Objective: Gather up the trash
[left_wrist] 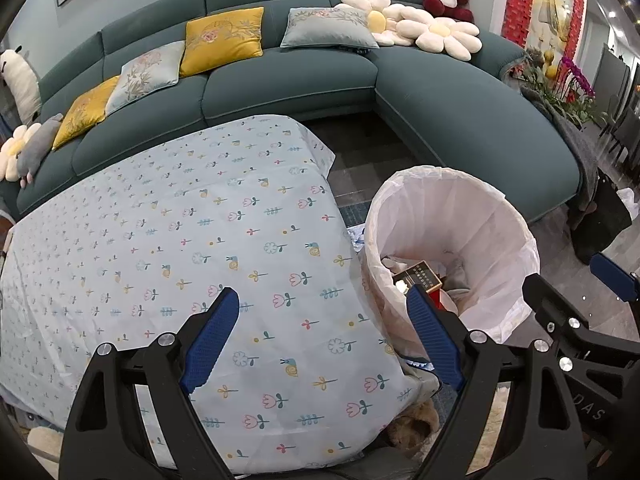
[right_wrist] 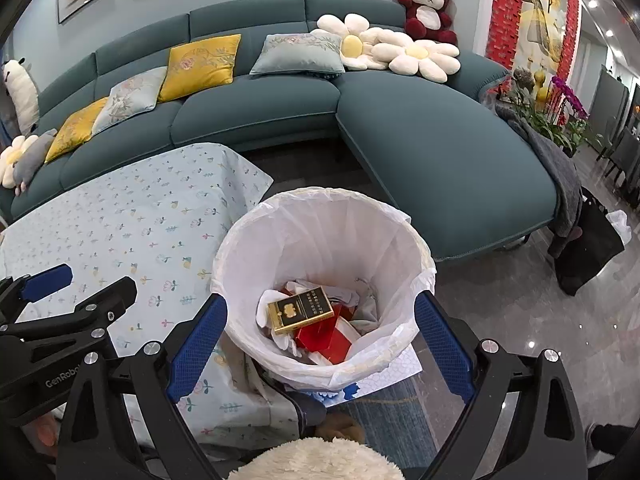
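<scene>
The left gripper [left_wrist: 322, 320] hangs over the near right corner of the table [left_wrist: 168, 240], which is covered by a pale blue floral tablecloth [left_wrist: 224, 216]; its blue fingers [left_wrist: 212, 336] are spread wide apart with nothing between them. The right gripper [right_wrist: 322, 344] hovers above the mouth of the trash bin [right_wrist: 320, 216], just beside the table's right edge, and its fingers [right_wrist: 444, 344] are likewise wide apart and hold nothing. The bin is lined with a white plastic bag [right_wrist: 280, 224] folded over the rim. Inside, at the bottom, lies a black-and-gold cigarette pack [right_wrist: 301, 309] on top of a red carton [right_wrist: 324, 340] and crumpled white paper [right_wrist: 348, 294]. In the right wrist view the left gripper shows at the near left, over the tablecloth. Beyond the table and bin stands a teal sectional sofa [right_wrist: 440, 152] with yellow and grey cushions, daisy-shaped pillows [right_wrist: 416, 58] and a red-and-white plush bear [right_wrist: 428, 10] at its far right.
</scene>
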{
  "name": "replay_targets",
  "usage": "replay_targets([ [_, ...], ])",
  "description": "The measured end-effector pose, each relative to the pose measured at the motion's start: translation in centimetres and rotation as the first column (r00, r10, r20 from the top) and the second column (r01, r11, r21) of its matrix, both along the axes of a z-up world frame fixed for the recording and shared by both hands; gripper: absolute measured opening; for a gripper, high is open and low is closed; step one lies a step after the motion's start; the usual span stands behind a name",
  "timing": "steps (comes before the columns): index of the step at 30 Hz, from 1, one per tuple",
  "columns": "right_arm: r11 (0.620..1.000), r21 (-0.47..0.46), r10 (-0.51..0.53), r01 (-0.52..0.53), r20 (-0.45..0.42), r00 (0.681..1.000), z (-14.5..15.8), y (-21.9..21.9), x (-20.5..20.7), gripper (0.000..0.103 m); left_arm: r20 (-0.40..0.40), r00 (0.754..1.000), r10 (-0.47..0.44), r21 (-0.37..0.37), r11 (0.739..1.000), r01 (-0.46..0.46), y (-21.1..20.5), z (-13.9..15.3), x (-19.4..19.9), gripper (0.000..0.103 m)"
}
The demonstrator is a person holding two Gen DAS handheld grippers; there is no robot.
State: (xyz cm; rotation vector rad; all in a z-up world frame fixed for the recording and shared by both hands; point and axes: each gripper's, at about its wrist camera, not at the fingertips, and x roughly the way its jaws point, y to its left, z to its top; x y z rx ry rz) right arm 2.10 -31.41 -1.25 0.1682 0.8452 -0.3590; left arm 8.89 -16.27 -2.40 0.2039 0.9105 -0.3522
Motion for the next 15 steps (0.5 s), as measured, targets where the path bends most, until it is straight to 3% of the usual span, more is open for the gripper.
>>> replay_targets([
  [15, 1.000, 0.000, -0.008, 0.008, -0.010, 1.000, -0.52, -0.51, -0.24, 0.091, -0.013, 1.000, 0.004, 0.020, 1.000, -0.004, -0.13, -0.46, 0.13, 0.082],
])
